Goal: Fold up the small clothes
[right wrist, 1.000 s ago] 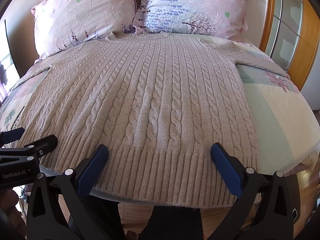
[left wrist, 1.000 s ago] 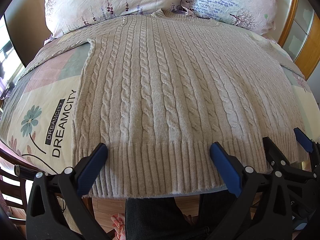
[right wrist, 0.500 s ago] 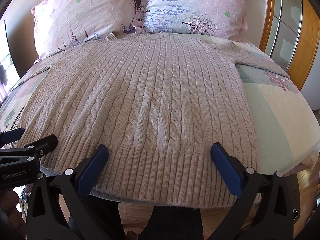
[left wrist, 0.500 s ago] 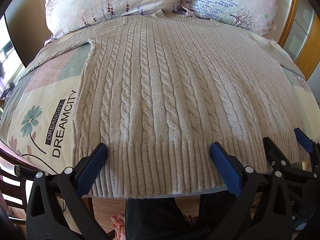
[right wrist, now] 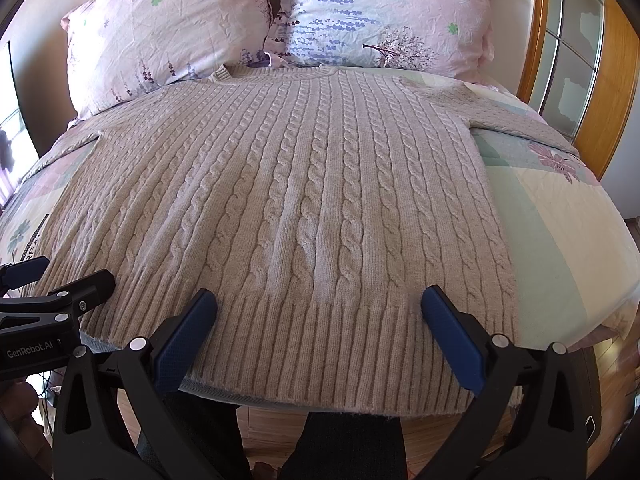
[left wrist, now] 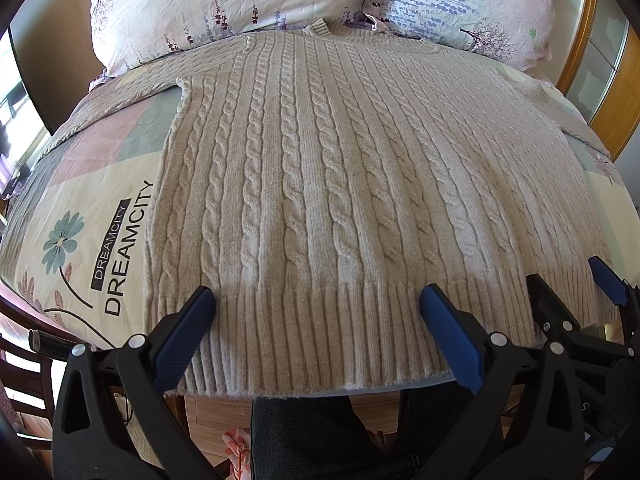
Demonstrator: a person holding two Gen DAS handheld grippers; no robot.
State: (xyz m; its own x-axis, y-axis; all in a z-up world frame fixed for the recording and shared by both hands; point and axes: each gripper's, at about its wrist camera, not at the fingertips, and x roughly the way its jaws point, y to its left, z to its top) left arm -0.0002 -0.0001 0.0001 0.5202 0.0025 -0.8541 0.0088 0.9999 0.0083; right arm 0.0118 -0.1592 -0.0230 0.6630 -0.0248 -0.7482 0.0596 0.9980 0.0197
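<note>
A beige cable-knit sweater (left wrist: 340, 184) lies flat and face up on the bed, collar toward the pillows, ribbed hem at the near edge; it also shows in the right wrist view (right wrist: 304, 200). Its sleeves spread out to both sides. My left gripper (left wrist: 316, 312) is open, its blue pads hovering over the left half of the hem. My right gripper (right wrist: 318, 312) is open over the right half of the hem. Each gripper shows at the edge of the other's view. Neither holds anything.
Two floral pillows (left wrist: 224, 4) (right wrist: 392, 20) lean at the head of the bed. The patterned quilt (left wrist: 92, 232) shows on both sides of the sweater. A wooden-framed door (right wrist: 576, 72) stands at the right. The person's legs (left wrist: 304, 436) are at the bed's near edge.
</note>
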